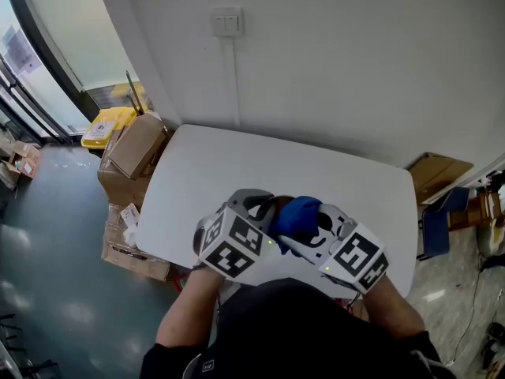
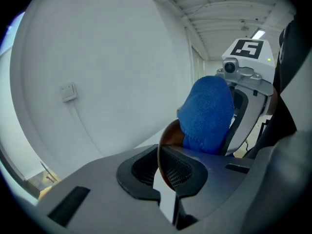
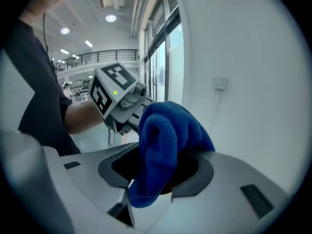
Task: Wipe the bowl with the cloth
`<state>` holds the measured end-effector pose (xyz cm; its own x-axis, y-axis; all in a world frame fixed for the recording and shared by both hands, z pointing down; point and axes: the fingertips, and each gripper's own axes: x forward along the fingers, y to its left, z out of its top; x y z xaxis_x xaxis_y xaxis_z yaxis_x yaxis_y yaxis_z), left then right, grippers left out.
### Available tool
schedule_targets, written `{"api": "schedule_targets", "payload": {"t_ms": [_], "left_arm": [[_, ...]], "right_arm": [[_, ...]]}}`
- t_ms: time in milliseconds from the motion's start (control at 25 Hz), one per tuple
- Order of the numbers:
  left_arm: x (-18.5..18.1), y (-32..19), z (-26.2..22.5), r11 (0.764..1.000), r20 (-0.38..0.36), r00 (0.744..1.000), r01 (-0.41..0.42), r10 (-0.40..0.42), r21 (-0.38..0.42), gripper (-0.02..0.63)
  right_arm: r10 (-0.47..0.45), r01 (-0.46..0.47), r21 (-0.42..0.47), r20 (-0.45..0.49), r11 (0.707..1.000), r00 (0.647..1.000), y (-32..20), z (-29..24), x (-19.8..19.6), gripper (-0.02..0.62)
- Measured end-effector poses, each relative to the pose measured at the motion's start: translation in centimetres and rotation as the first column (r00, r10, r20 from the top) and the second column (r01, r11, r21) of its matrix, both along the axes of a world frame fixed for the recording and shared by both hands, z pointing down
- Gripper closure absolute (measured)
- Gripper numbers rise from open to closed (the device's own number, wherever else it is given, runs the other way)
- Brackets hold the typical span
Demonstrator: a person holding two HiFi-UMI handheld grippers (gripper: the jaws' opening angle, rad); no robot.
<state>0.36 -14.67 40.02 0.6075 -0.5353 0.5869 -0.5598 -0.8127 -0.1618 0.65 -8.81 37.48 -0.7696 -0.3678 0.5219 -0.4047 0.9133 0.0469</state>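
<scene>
Bowl (image 2: 169,134): brown, held up over the table (image 1: 237,164) by its rim. The rim runs as a thin edge between the jaws of the left gripper (image 2: 163,182), which are closed right down on it. Only a small arc of the bowl shows. The rest is hidden behind the cloth (image 2: 207,113) and the gripper's own body.

The blue cloth is bunched and pressed against the bowl. The right gripper (image 3: 148,186) has its jaws clamped on the cloth, which spills over them and covers the pads. In the right gripper view the bowl is hard to make out behind the cloth.

From the head view the two grippers meet close together above the table's near edge, with the cloth between them and the bowl almost wholly covered.
</scene>
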Motion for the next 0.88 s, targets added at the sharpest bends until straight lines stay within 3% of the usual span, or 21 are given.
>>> {"api": "schedule_targets", "payload": {"t_ms": [80, 240, 480, 560, 760, 880], "left_arm": [[0.1, 0.0, -0.1, 1.0, -0.007, 1.0, -0.001, 0.001, -0.002, 0.588], [0.0, 0.0, -0.2, 1.0, -0.01, 1.0, 0.001, -0.001, -0.001, 0.588], [-0.4, -0.3, 0.1, 1.0, 0.013, 1.0, 0.008, -0.008, 0.002, 0.588], [-0.2, -0.4, -0.3, 1.0, 0.017, 1.0, 0.007, -0.008, 0.022, 0.588], [0.9, -0.5, -2.5, 0.989, 0.04, 0.999, 0.02, -0.026, 0.146, 0.586], [1.3, -0.7, -4.0, 0.975, 0.06, 0.997, 0.03, -0.045, 0.221, 0.583]], "right_arm": [[-0.023, 0.024, 0.018, -0.039, 1.0, 0.999, -0.1, 0.3, 0.2, 0.431], [-0.032, 0.032, -0.027, 0.0, 0.999, 0.999, -0.2, -0.2, 0.6, 0.431], [-0.042, 0.042, 0.005, -0.045, 0.999, 0.998, -0.5, -0.5, 1.5, 0.431], [-0.047, 0.051, 0.042, -0.096, 0.998, 0.994, -0.8, -0.2, 1.5, 0.433], [0.002, 0.062, 0.234, -0.263, 0.97, 0.965, -2.2, 0.4, 0.8, 0.48], [0.04, 0.05, 0.277, -0.311, 0.96, 0.95, -3.0, 0.7, 0.5, 0.485]]}}
